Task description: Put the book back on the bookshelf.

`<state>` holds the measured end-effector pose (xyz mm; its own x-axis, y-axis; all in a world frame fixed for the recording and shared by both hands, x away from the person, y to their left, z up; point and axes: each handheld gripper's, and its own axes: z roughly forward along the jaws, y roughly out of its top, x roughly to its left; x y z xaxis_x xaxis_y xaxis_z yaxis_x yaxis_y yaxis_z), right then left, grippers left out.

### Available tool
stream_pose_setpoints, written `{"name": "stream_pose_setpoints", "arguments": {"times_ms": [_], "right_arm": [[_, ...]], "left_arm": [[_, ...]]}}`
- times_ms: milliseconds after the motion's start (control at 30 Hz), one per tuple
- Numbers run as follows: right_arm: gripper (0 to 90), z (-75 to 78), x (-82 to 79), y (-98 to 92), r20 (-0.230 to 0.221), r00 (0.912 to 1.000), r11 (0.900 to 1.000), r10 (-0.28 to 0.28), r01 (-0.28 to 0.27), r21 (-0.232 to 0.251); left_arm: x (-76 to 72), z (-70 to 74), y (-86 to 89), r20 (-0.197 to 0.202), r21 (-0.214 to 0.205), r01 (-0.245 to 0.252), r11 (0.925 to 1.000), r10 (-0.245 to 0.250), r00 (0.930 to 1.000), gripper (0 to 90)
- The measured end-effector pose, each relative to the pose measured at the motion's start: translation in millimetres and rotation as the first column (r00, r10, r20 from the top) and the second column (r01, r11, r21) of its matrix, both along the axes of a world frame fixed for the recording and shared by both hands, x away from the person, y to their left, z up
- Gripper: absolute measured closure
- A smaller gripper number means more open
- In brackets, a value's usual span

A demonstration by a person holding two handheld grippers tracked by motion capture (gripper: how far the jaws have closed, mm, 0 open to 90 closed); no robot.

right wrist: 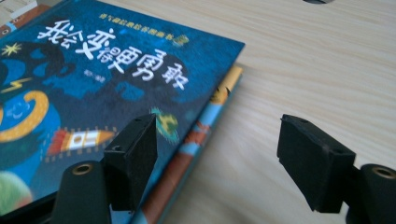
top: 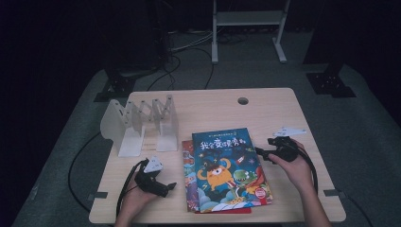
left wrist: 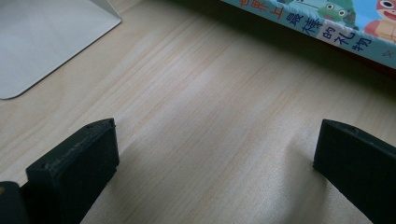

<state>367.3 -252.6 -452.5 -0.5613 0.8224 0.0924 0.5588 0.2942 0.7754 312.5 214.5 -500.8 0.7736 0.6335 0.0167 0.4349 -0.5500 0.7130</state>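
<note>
- Fingers (right wrist: pixel 135 158) of the right gripper (top: pixel 265 150) are standing apart, empty, at the top book's (top: pixel 227 165) right edge.
- Left gripper (top: pixel 168 187) fingers are gaping wide over bare tabletop (top: pixel 213 106).
- Books are lying stacked near the front edge; the bookstand (top: pixel 142 125) at back-left is waiting, nothing shelved yet.

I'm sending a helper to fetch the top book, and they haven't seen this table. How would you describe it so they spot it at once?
On the wooden table, right of the white folding book stand, lies a small stack of picture books. The top book has a dark blue cover with white Chinese title characters and an orange cartoon monster; the books under it show only as red and orange edges.
</note>
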Motion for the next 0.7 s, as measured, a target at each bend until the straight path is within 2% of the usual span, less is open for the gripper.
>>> {"name": "stream_pose_setpoints", "arguments": {"times_ms": [200,267,367,533,700], "right_arm": [[27.8,2.4,15.2,17.7,-0.014,0.9996,0.9997,0.026,-0.026,-0.003],[27.5,1.8,21.1,23.1,-0.023,0.9992,0.9995,0.032,-0.032,-0.004],[27.4,1.2,29.9,29.9,-0.036,0.9987,0.9993,0.037,-0.037,-0.009],[27.3,-1.7,43.3,37.5,-0.066,0.9966,0.9986,0.049,-0.050,-0.015],[26.8,-7.3,54.1,46.0,-0.099,0.9933,0.9978,0.060,-0.063,-0.023]], "left_arm": [[-0.1,2.3,1.3,-0.008,0.008,0.000,1.0000,0.000,1.0000,0.0],[-0.1,6.4,3.3,-0.002,-0.011,-0.005,0.9999,0.005,1.0000,0.0],[0.4,12.9,5.4,-0.001,-0.030,0.021,0.9993,-0.021,0.9998,0.0],[3.5,23.0,8.2,0.009,-0.041,0.030,0.9987,-0.030,0.9995,0.0],[7.9,32.9,9.8,0.015,-0.027,0.040,0.9988,-0.039,0.9991,0.0]]}}
